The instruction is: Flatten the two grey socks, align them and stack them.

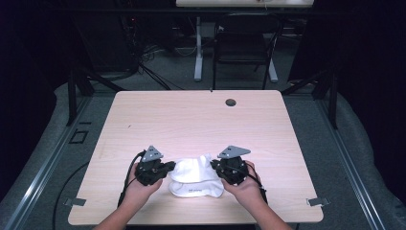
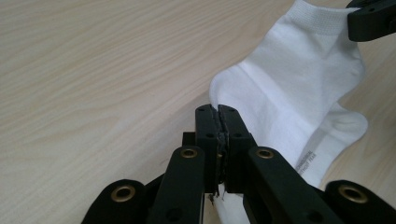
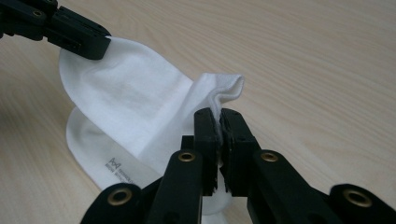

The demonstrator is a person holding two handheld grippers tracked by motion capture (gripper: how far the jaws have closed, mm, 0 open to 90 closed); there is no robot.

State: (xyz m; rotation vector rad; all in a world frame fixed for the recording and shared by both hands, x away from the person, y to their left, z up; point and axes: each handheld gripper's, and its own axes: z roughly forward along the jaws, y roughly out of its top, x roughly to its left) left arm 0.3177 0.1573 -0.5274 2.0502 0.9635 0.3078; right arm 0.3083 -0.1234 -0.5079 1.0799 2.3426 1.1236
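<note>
Left gripper (image 1: 168, 167), lower centre-left of the high view: jaws pressed together on the left edge of the upper white sock (image 1: 191, 168). In the left gripper view a thin sliver of white fabric shows pinched between them (image 2: 218, 135). Upper sock (image 2: 289, 88) stretches from there toward the upper right of that frame, where the right gripper meets its cuff.

Second white sock (image 1: 196, 189) lies flat on the table (image 1: 191, 120) beneath it, small grey lettering on its sole.

Right gripper (image 1: 214, 166), lower centre-right of the high view: jaws closed on the folded cuff edge (image 3: 218, 128). Cuff (image 3: 224, 88) bunches up just above the tips.

Both socks sit near the table's front edge, between the two hands.
</note>
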